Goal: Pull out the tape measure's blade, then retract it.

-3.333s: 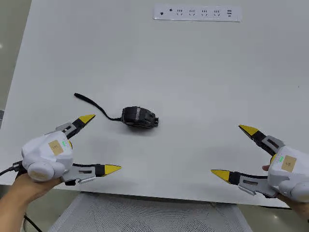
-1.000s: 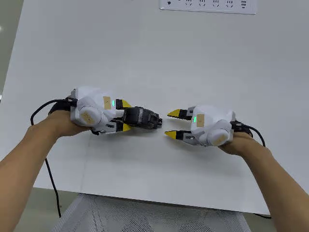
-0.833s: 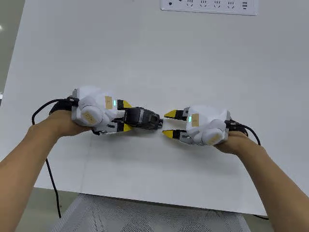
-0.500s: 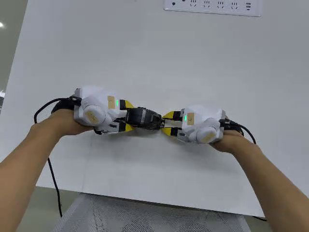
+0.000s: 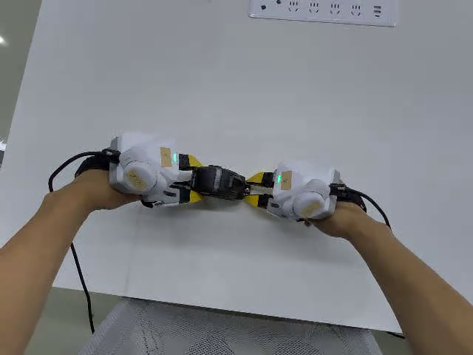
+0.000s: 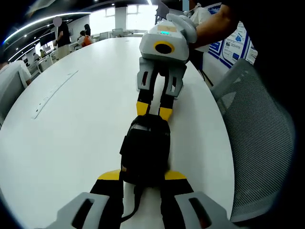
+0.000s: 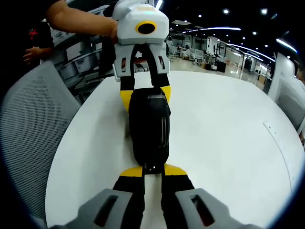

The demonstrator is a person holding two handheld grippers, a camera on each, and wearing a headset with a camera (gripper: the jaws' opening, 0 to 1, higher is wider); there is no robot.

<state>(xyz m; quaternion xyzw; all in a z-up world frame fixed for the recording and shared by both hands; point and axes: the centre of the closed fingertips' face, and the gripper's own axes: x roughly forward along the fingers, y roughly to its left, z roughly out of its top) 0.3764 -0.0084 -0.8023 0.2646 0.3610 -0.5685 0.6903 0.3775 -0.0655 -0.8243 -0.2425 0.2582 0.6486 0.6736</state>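
Observation:
The black tape measure (image 5: 218, 182) lies on the white table (image 5: 244, 96) between both grippers. My left gripper (image 5: 191, 186) is shut on its case from the left. In the left gripper view the case (image 6: 145, 150) sits between the yellow tips of my left gripper (image 6: 143, 175). My right gripper (image 5: 255, 189) meets the case's right end, its jaws drawn close together. In the right gripper view my right gripper (image 7: 152, 170) is pinched on the small blade tab at the near end of the case (image 7: 149, 126). No blade is pulled out.
A white power strip (image 5: 323, 11) lies at the table's far edge. A grey mesh chair (image 5: 222, 333) stands below the near edge. Black cables (image 5: 63, 166) trail from both grippers. People and desks show in the background of the left gripper view.
My right gripper slid left up to the tape measure's front end, and its jaws narrowed onto the blade tab. The left gripper stayed shut on the case.

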